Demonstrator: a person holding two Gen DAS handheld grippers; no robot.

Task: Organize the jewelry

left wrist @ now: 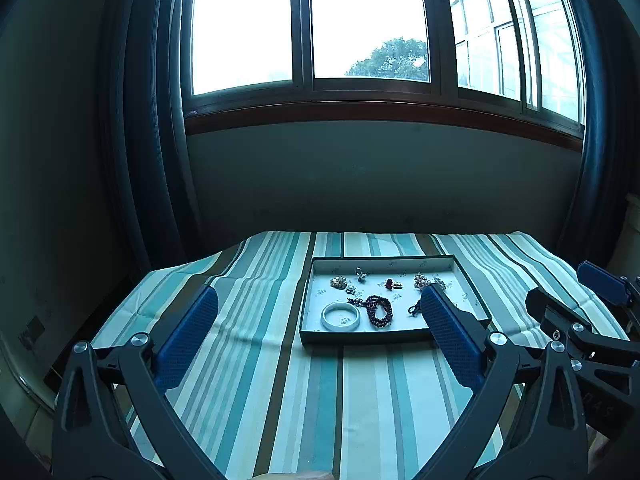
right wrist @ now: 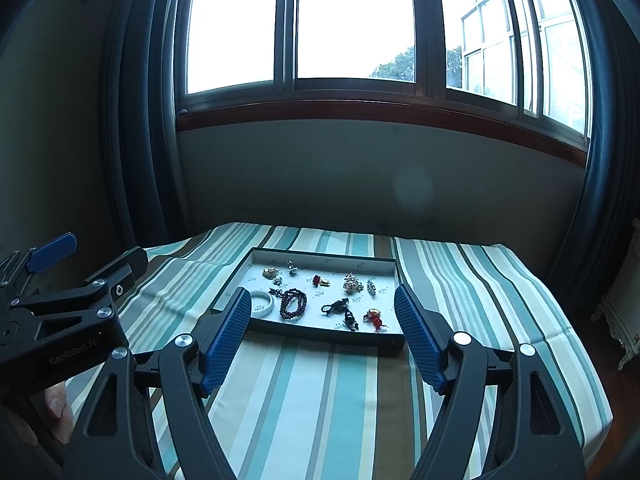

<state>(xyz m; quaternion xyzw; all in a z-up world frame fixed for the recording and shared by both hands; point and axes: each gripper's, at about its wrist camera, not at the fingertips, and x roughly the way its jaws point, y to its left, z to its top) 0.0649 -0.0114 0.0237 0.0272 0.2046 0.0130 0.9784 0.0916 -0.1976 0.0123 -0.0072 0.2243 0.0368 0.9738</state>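
White-lined tray [right wrist: 256,258] lies long side crosswise (jewelry flat inside); both grippers' fingers [left wrist: 188,340] released.

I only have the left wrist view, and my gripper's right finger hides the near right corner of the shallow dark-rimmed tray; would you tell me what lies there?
Observer: A red-and-gold knotted charm lies there, near the front rim of the tray.
Operator: Thank you; is anything beside it?
Observer: A small black beaded piece lies just left of it.
Operator: Is the right gripper holding anything?
Observer: No, its jaws stand open and empty.
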